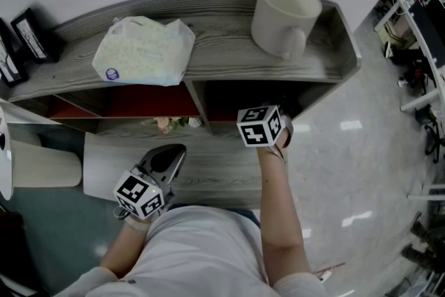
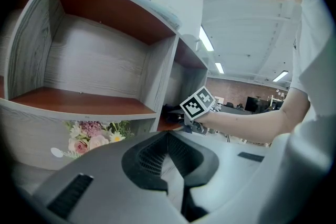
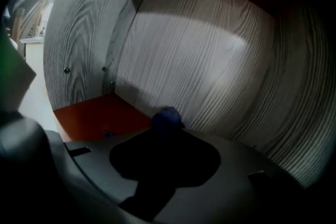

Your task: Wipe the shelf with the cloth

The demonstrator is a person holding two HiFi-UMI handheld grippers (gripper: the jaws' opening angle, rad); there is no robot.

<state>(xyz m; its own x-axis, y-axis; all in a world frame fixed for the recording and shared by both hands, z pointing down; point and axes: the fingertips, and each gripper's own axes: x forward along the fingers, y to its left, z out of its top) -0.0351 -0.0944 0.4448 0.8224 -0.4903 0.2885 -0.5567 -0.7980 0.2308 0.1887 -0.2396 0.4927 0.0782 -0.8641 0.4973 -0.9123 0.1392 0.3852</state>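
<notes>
A grey wood shelf unit with red-brown insides stands in front of me. My right gripper reaches into its right compartment; only its marker cube shows from above. It is shut on a small blue cloth, which pokes out at the jaw tips just above the red-brown compartment floor, near the back wall. My left gripper is held back by my body, shut and holding nothing, pointing at the shelf front. The left gripper view shows the left gripper below the left compartment.
On the shelf top lie a white plastic bag and a white mug, with dark picture frames at the far left. Artificial flowers sit below the left compartment. A white block stands at my left.
</notes>
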